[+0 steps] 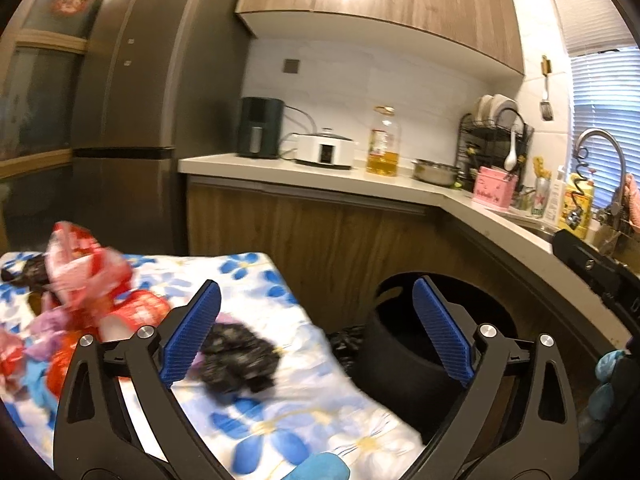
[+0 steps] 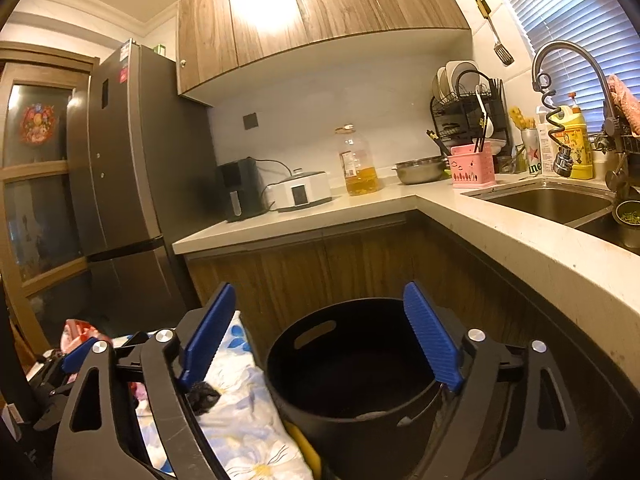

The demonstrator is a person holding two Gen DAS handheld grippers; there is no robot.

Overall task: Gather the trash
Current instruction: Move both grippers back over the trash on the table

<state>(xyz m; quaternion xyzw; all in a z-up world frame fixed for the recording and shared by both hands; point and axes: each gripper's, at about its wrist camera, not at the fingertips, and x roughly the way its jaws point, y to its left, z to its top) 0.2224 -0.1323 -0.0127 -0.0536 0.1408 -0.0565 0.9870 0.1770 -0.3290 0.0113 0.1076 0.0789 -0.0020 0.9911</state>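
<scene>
Blue ribbed pads line the black fingers of the left gripper (image 1: pixel 316 330), which stand wide apart with nothing between them. Left wrist view: below the fingers lies a white cloth printed with blue flowers (image 1: pixel 280 412). On that cloth, a crumpled black plastic bag (image 1: pixel 240 358) sits just beside the left finger. Further left, a heap of red and white crinkled wrappers (image 1: pixel 86 280) rests on the cloth, blurred, with small pink and purple scraps near it. A round black plastic bin with slot handles (image 1: pixel 394 344) stands off the cloth's right edge, partly behind the right finger. Beyond, a pale stone bench (image 1: pixel 400 188) carries a tall clear bottle of yellow oil (image 1: pixel 383 144) and a white cooker (image 1: pixel 326 150).

Right wrist view: the right gripper (image 2: pixel 320 336) also has its fingers spread wide, holding nothing. The black bin (image 2: pixel 352 376) stands directly below and between them, mouth up, its inside dark. The flowered cloth (image 2: pixel 236 408) lies touching the bin's left side, with a bit of the black bag (image 2: pixel 204 394) showing at the left finger. The left gripper (image 2: pixel 76 354) shows at the left edge. A steel sink (image 2: pixel 548 200) is set into the bench at right.
</scene>
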